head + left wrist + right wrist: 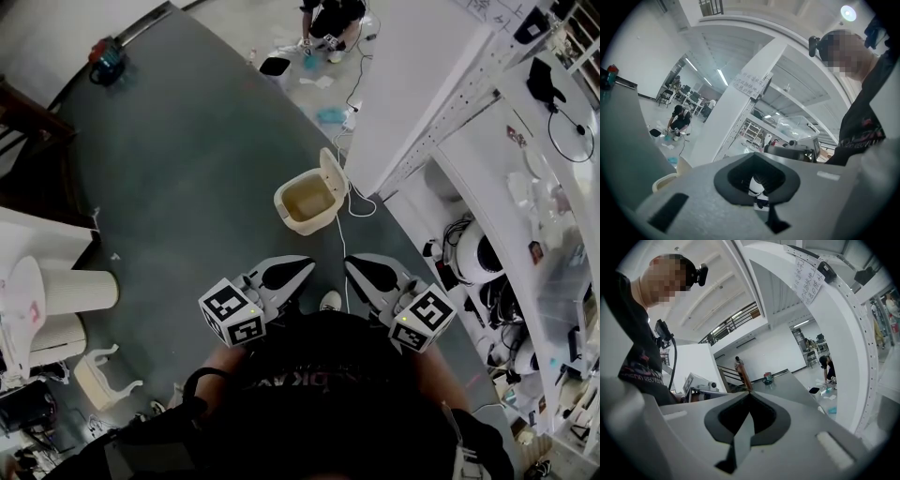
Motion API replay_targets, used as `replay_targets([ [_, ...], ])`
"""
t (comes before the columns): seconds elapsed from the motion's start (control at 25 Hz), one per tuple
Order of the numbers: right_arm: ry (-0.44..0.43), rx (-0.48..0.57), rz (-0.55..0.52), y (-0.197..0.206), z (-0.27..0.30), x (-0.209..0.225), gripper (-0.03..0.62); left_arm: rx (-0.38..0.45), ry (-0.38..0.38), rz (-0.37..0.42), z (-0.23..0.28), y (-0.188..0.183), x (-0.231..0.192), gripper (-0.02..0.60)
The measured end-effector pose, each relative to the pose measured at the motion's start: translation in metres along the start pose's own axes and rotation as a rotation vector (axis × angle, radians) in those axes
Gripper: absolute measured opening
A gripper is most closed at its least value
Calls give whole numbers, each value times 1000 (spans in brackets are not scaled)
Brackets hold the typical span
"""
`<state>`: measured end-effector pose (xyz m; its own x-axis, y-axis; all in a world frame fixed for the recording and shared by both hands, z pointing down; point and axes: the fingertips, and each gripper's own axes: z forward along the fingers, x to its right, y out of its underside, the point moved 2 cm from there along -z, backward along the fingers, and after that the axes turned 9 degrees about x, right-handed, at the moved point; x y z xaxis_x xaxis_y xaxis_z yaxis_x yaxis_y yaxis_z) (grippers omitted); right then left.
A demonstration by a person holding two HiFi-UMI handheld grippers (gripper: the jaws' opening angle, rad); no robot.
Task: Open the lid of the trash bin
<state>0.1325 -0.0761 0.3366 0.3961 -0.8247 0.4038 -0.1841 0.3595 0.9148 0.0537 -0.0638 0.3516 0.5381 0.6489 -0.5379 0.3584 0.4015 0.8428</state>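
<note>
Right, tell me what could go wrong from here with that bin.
1. The lid stands upright on the trash bin, which looks light. A nudge from the shut left claw or right claw might drop the lid or tip the bin.
2. A white cable runs close beside the bin toward the claws and could snag.

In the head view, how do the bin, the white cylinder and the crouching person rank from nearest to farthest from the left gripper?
1. Bin, just ahead of the left gripper, with its lid up.
2. White cylinder, off to the left side.
3. Crouching person, far ahead, well beyond the bin.
</note>
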Motion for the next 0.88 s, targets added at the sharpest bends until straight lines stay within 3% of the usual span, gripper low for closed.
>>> replay_targets([
  [0.88,-11,-6,12,12,-1,-19,0,21,-14,-15,-20,4,9,2],
])
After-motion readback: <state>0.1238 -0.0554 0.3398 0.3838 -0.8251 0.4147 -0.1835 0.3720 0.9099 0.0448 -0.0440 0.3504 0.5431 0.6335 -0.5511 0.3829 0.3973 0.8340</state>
